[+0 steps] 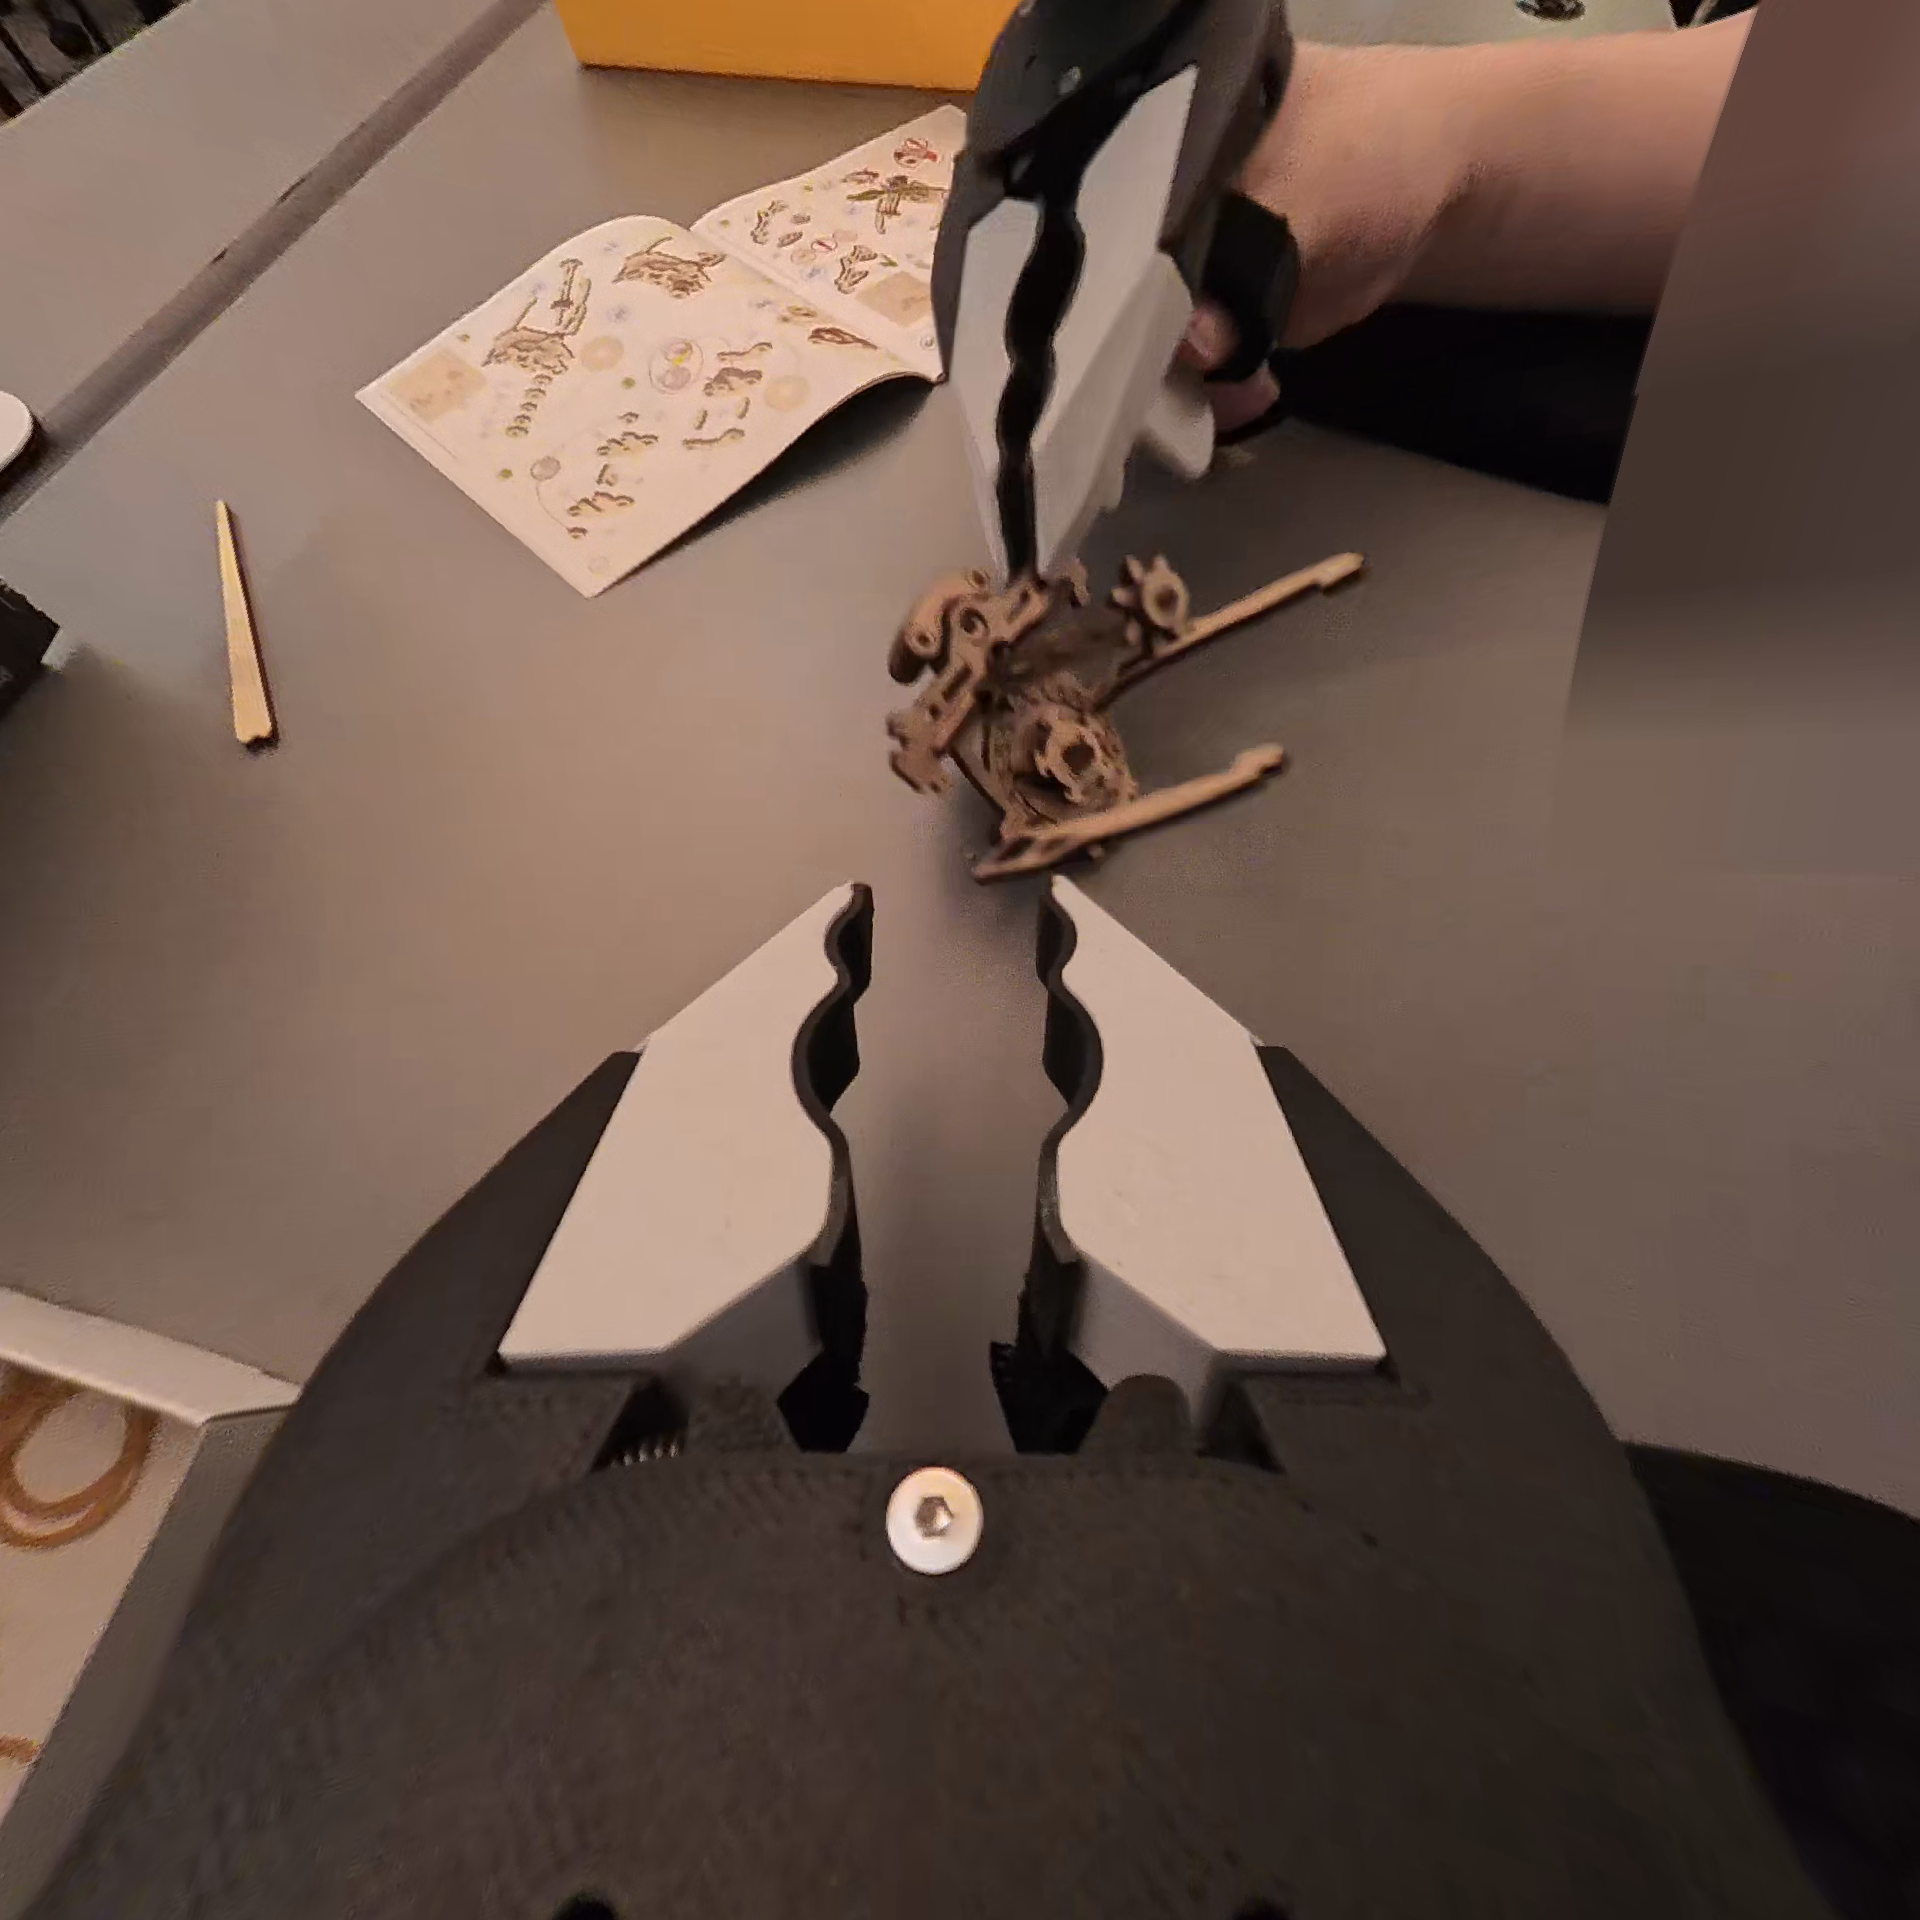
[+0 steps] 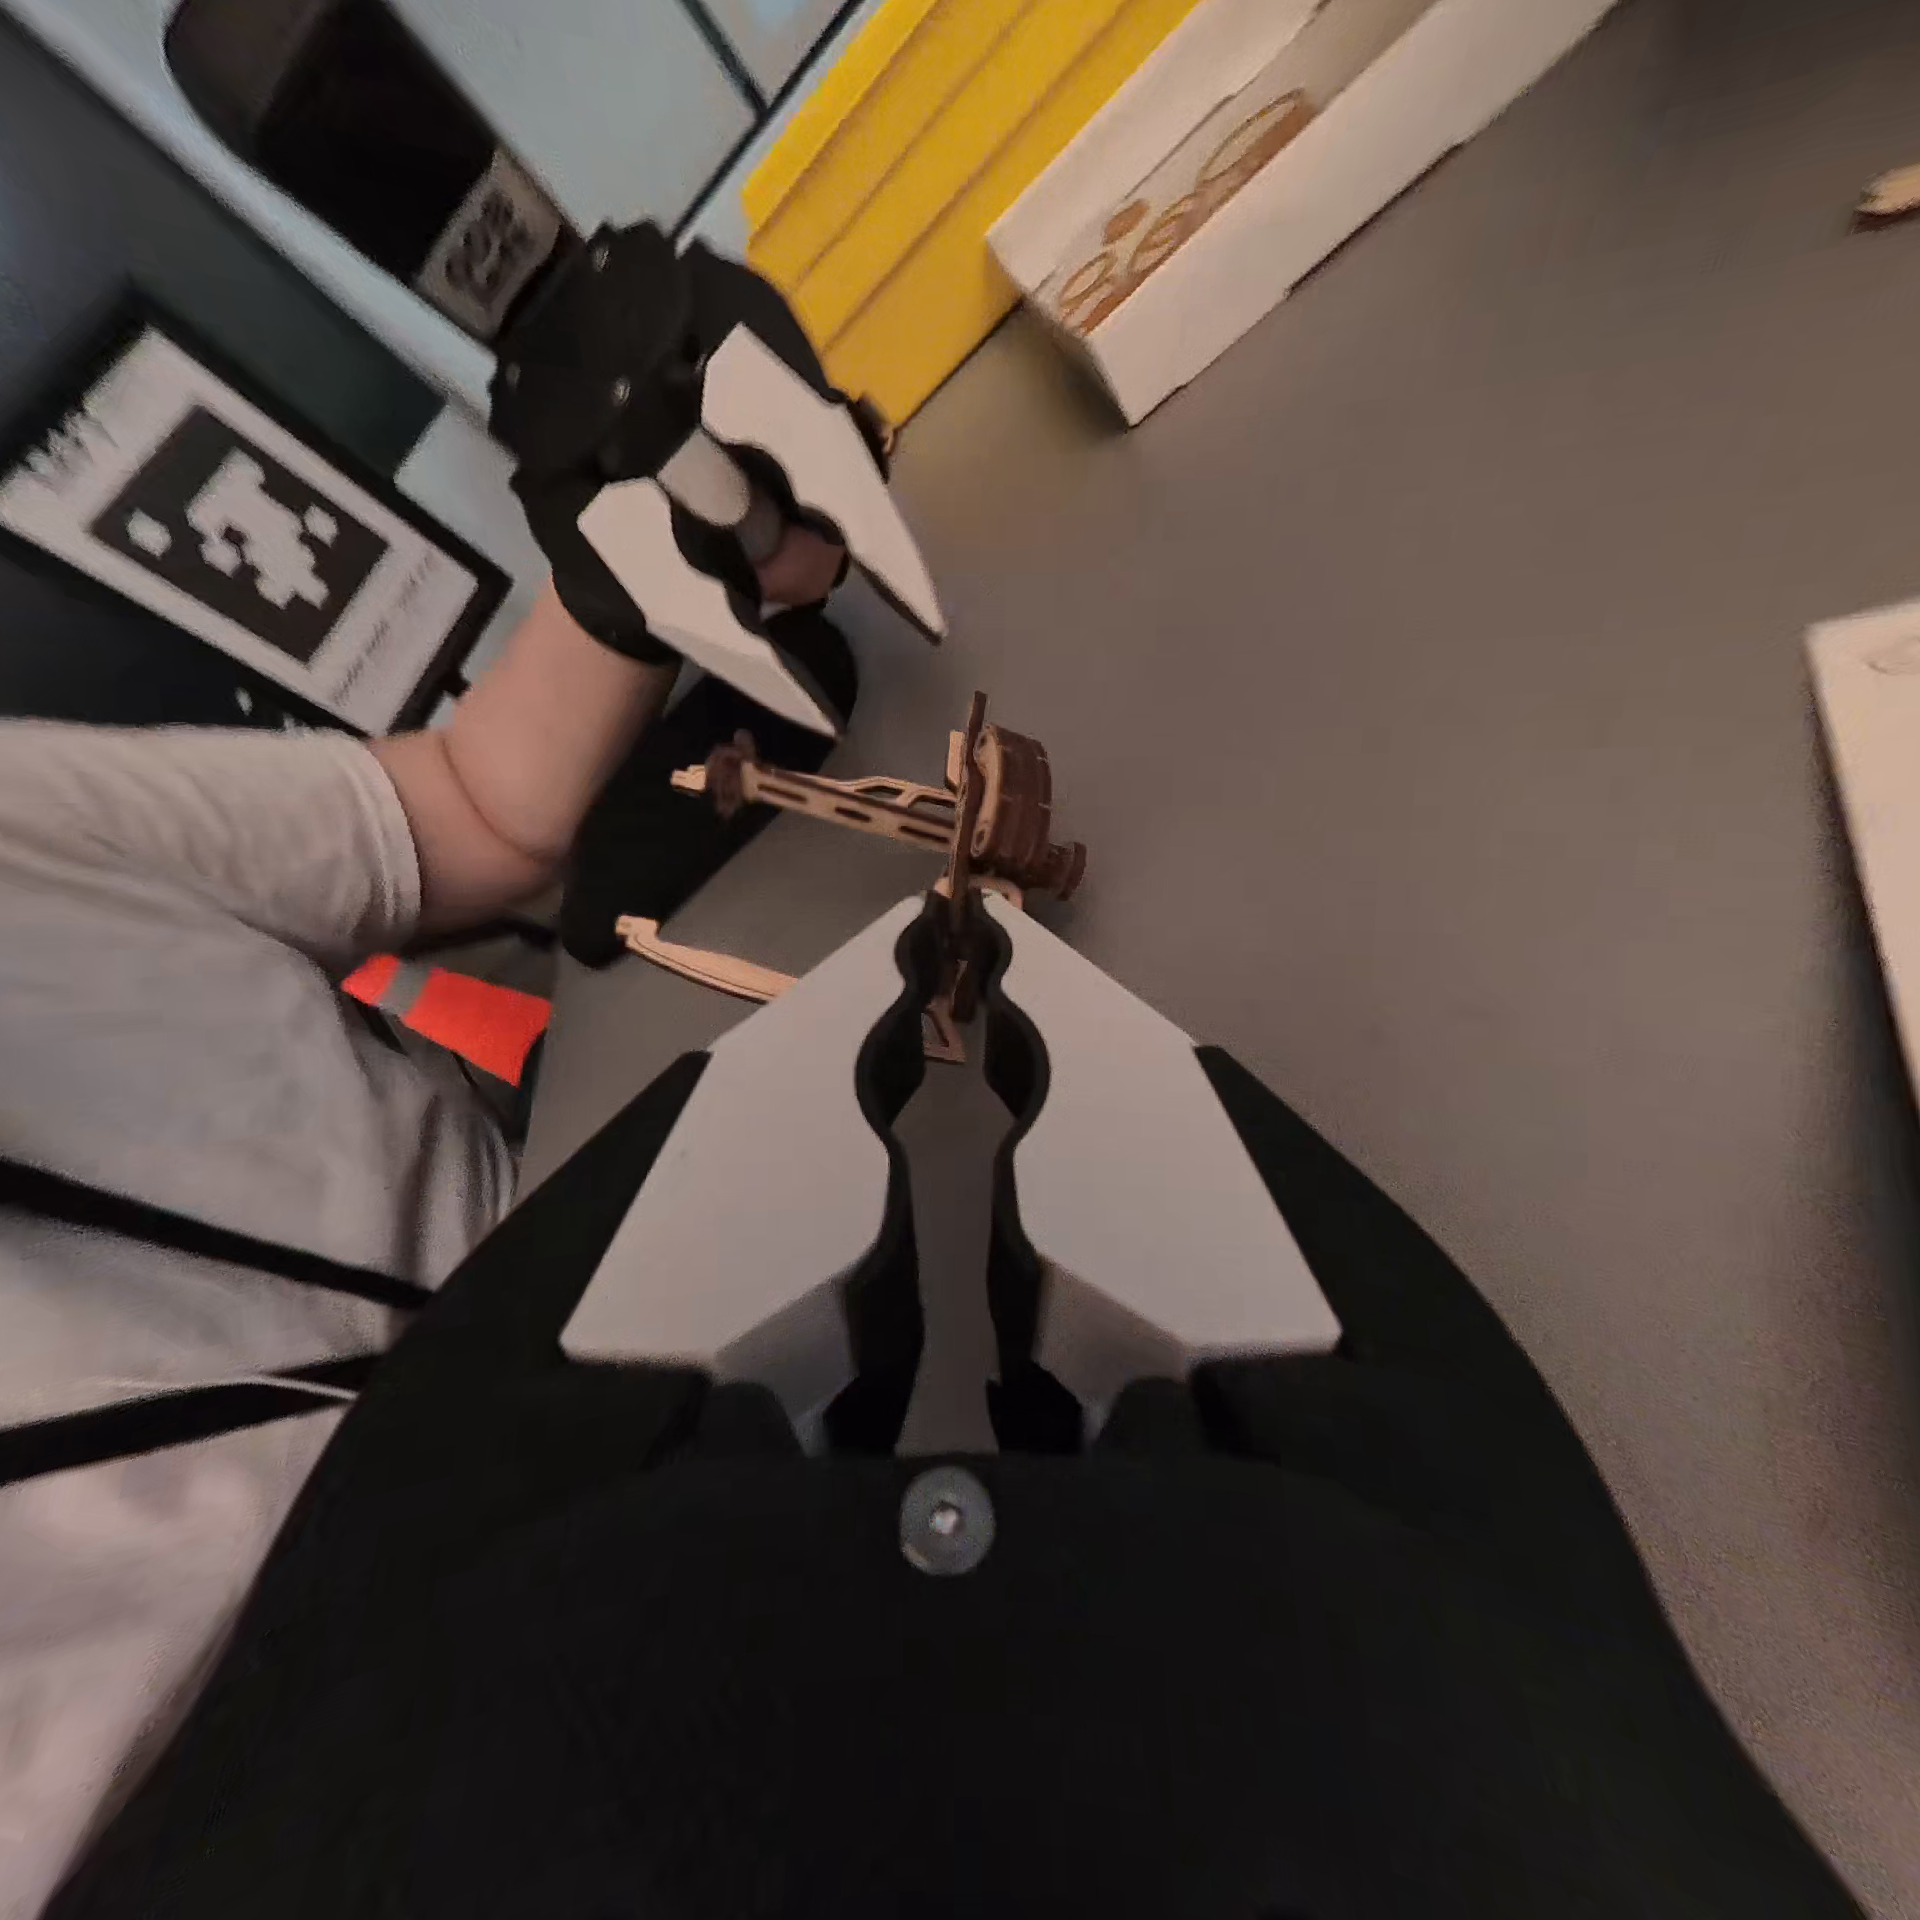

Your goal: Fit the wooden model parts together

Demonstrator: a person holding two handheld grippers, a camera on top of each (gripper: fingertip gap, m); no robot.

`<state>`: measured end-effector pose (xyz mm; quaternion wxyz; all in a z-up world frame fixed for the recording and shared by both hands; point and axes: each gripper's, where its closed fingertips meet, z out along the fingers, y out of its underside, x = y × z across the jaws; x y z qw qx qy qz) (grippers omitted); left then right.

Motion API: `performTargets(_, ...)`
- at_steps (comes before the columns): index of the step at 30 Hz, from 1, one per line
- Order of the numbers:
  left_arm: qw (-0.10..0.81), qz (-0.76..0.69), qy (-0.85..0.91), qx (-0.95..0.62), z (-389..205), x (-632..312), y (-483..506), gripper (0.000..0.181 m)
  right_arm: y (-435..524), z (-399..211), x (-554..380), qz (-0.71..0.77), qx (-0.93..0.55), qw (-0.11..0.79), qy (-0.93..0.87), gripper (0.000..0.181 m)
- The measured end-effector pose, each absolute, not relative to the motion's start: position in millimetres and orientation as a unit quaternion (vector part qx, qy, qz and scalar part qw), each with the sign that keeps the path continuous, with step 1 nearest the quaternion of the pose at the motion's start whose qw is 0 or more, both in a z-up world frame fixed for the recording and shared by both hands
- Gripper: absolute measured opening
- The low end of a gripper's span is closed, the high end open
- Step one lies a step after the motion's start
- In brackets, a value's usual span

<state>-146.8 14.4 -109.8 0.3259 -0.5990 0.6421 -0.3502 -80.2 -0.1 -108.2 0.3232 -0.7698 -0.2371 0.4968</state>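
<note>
**Wooden model pinched by right gripper, left gripper empty**

Wooden model (image 1: 1049,717) sat on the grey tabletop (image 1: 520,831), a partly built assembly of laser-cut plywood with gear-like pieces and two long thin arms reaching out to one side. The right gripper (image 2: 951,935) had its jaws drawn narrow onto a flat upright plate of the model, the plate caught between the tips; in the left wrist view the same gripper (image 1: 1023,566) came down from above onto the top of the model. The left gripper (image 1: 951,904) hovered just short of the model with its jaws parted and nothing between them; from the right wrist view it (image 2: 883,665) showed beyond the model, likewise parted.

Farther out, an instruction booklet (image 1: 665,384) lay open on the tabletop, its pages covered in small coloured assembly drawings; any writing on it was too small to read. A loose wooden stick (image 1: 241,623) lay well apart to the left. A yellow box (image 2: 883,239) stood at the tabletop's far edge, with a white tray (image 2: 1247,197) of round wooden pieces beside it. A black-and-white square marker card (image 2: 239,530) stood off the tabletop, blurred. Rubber bands (image 1: 73,1475) lay in a white box at the near left corner.
</note>
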Motion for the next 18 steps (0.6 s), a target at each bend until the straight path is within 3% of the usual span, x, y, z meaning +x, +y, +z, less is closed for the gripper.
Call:
performTargets(4, 0.325, -0.306, 0.676, -0.585, -116, -152, 11, 0.030, 6, -120, -67, 0.468, -0.792, 0.319, -0.228, 0.005)
performTargets(7, 0.326, -0.257, 0.700, -0.581, -127, -148, 6, 0.032, 8, -116, -69, 0.444, -0.787, 0.347, -0.251, 0.033)
performTargets(8, 0.318, -0.247, 0.707, -0.582, -133, -147, 3, 0.035, 7, -115, -70, 0.439, -0.785, 0.352, -0.258, 0.034)
performTargets(14, 0.304, -0.249, 0.683, -0.616, -142, -130, -6, 0.062, 10, -128, -67, 0.361, -0.799, 0.371, -0.305, 0.031)
performTargets(18, 0.316, -0.246, 0.655, -0.641, -144, -122, 2, 0.060, 14, -130, -69, 0.323, -0.804, 0.387, -0.316, 0.013)
